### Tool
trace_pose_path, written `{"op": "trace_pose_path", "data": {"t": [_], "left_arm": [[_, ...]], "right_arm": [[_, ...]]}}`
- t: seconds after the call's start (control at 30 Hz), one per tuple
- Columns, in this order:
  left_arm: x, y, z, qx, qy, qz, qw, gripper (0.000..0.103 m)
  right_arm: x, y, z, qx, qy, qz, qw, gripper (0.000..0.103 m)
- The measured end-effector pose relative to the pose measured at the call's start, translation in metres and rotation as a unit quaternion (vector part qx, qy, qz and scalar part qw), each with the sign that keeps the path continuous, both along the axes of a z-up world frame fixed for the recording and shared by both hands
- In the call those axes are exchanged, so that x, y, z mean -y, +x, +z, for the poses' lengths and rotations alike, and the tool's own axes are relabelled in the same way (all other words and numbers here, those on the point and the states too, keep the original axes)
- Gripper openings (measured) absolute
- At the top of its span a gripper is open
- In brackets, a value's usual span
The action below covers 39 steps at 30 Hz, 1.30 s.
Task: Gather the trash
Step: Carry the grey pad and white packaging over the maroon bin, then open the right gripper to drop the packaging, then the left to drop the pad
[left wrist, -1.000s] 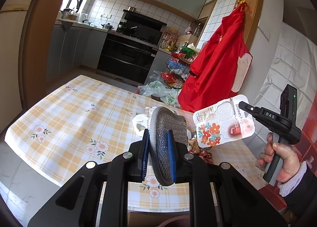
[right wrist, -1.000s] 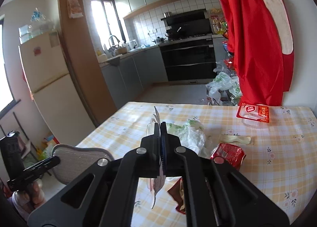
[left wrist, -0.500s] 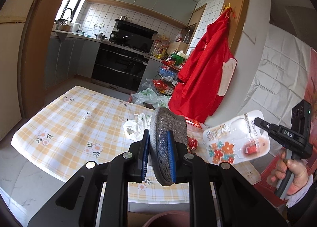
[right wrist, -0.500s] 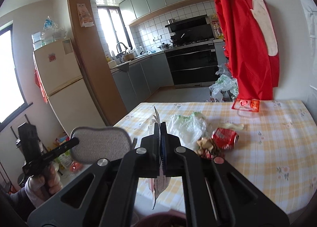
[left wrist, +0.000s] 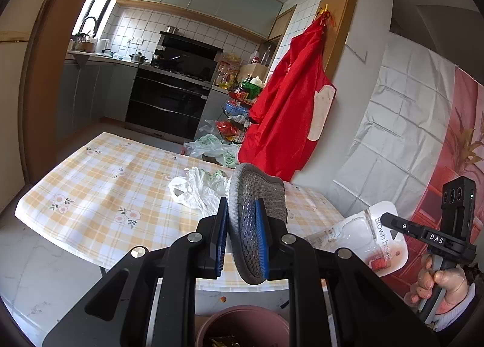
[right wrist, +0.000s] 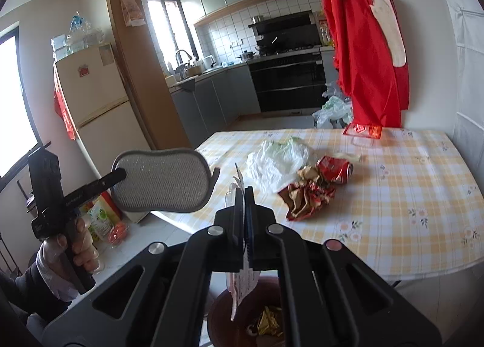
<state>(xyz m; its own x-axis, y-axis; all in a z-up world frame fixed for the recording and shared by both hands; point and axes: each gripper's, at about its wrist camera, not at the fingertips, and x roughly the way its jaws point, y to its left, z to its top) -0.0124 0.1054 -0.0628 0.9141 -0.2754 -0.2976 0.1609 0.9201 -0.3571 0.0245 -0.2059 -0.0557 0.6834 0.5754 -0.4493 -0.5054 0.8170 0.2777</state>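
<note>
The left hand-held gripper (left wrist: 242,238) clamps a grey insole (left wrist: 254,219); the right hand-held gripper (right wrist: 245,219) pinches a blister pack (left wrist: 360,238). Both hover over the bin (right wrist: 263,316), so I think it is best to centre each one before releasing.

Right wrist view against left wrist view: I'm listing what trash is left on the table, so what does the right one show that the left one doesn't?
Only the right wrist view shows the crushed red can, the crumpled wrapper and the red packet at the table's far edge. Only the left wrist view shows the printed face of the hook package in the right gripper. Both show the white plastic bag, the checked tablecloth, the grey scrub pad in the left gripper, and the bin below.
</note>
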Motion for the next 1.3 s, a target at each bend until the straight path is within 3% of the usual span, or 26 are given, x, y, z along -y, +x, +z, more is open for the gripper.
{"op": "trace_pose_path", "data": {"t": [0.33,0.4,0.47,0.53,0.6,0.63,0.67,0.83,1.23,1.3], "left_arm": [[0.006,0.002,-0.002,-0.007,0.002,-0.008,0.9999,0.017],[0.007,0.005,-0.005,-0.012,0.002,-0.008,0.9999,0.017],[0.007,0.006,-0.008,-0.017,0.001,-0.01,0.9998,0.017],[0.008,0.006,-0.009,-0.019,0.001,-0.011,0.9998,0.017],[0.008,0.006,-0.01,-0.02,0.001,-0.013,0.9997,0.017],[0.008,0.006,-0.01,-0.02,0.001,-0.015,0.9997,0.017],[0.009,0.006,-0.01,-0.02,0.001,-0.016,0.9997,0.016],[0.015,0.006,-0.013,-0.022,0.003,-0.035,0.9991,0.016],[0.061,0.011,-0.023,-0.042,0.023,-0.108,0.993,0.016],[0.068,0.012,-0.024,-0.044,0.034,-0.117,0.9916,0.029]], "right_arm": [[-0.007,-0.005,-0.012,-0.032,-0.009,0.019,0.999,0.007],[-0.011,-0.004,-0.014,-0.036,-0.011,0.023,0.999,0.013],[-0.014,-0.005,-0.015,-0.037,-0.011,0.026,0.999,0.03],[-0.015,-0.005,-0.014,-0.033,-0.01,0.021,0.999,0.038],[-0.013,-0.006,-0.011,-0.023,-0.013,0.006,1.0,0.065],[-0.012,-0.008,-0.008,-0.012,-0.018,-0.013,1.0,0.084],[-0.009,-0.01,-0.005,0.001,-0.019,-0.027,0.999,0.093],[-0.002,-0.013,0.003,0.025,-0.017,-0.056,0.998,0.094],[0.014,-0.005,-0.003,0.013,-0.01,-0.093,0.996,0.097],[0.016,-0.005,-0.004,0.011,-0.009,-0.099,0.995,0.097]]}}
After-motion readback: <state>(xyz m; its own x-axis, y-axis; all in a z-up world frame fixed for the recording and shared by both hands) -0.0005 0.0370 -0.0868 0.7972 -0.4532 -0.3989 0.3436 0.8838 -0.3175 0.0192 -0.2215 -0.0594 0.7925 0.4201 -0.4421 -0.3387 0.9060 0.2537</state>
